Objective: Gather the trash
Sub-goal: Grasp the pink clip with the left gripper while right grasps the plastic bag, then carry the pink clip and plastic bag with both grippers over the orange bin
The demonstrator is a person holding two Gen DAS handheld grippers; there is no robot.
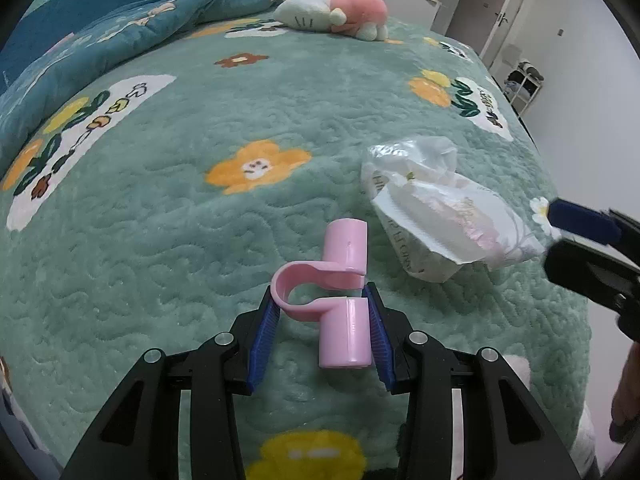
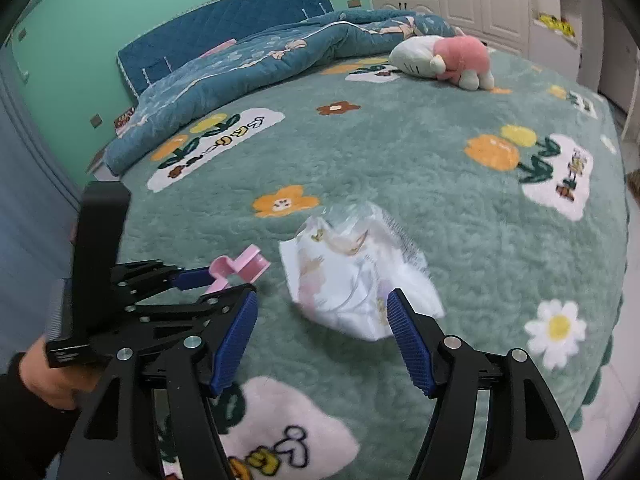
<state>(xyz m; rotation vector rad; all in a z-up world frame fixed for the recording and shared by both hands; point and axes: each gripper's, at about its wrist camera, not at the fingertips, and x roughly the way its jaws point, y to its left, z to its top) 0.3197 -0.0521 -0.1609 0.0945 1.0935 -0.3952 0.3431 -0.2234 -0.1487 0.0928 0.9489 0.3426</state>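
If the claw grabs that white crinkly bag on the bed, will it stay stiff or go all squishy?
Probably squishy: the white plastic bag is already crumpled and wrinkled. It looks thin and see-through on top, so likely light. Its glossy surface might slip between the right claw fingers.

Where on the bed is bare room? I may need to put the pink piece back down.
Free: the green blanket left of the pink clip, out to the orange flower print, and the stretch up to the plush toy. Crowded: right of the clip, where the white plastic bag and right claw sit.

Crumpled white wrapper, pink clip
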